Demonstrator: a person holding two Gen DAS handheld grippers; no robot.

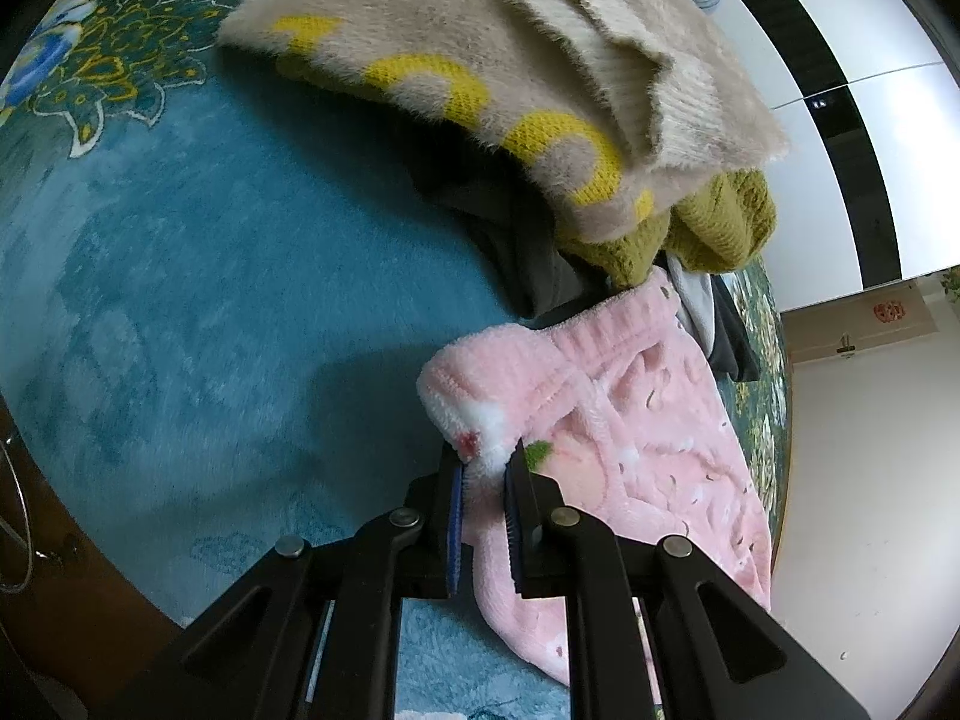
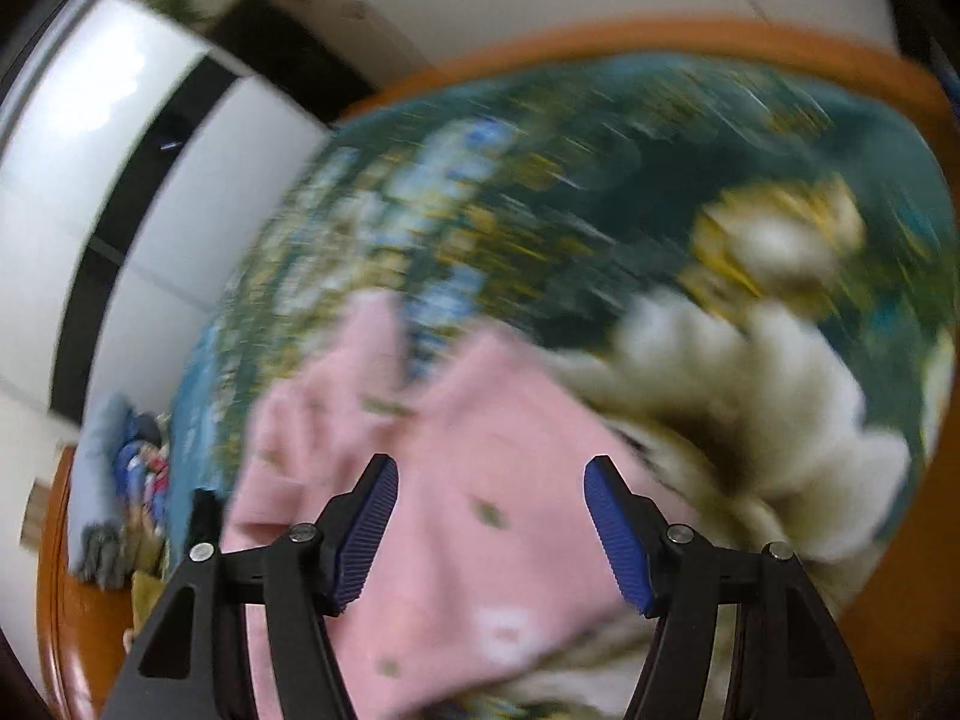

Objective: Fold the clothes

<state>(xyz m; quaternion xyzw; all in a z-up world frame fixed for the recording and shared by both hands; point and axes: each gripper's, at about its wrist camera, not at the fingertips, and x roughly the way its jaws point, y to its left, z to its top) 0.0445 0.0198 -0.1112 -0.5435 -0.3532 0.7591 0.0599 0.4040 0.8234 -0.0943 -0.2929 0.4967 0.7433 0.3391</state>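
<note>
Fleece is what is in hand here — a pink plush garment (image 1: 648, 420), thick-piled and limp, lying on a teal floral rug (image 1: 210, 300) near that rug's right-hand edge as the left wrist view shows it. The left gripper (image 1: 486, 468) is nearly closed on one corner of it, by the ribbed waistband, with a pinch of pile pressed between the blue pads. The right gripper (image 2: 491, 480) stands wide open above the same pink cloth (image 2: 468, 540), nothing between its fingers; that view is heavily blurred, so the exact spot beneath it cannot be told.

Cloth like this should be light, soft and compliant, sagging wherever it is not supported. It is unlikely to slip, since the pile gives the ribbed pads plenty to bite, but it will bunch and trap air. The best hold is probably the opposite waistband corner or a hem — a doubled, stitched edge rather than the loose middle.

Just beyond it sits a heap of other clothes, topped by a beige sweater with yellow shapes (image 1: 480, 60).
</note>
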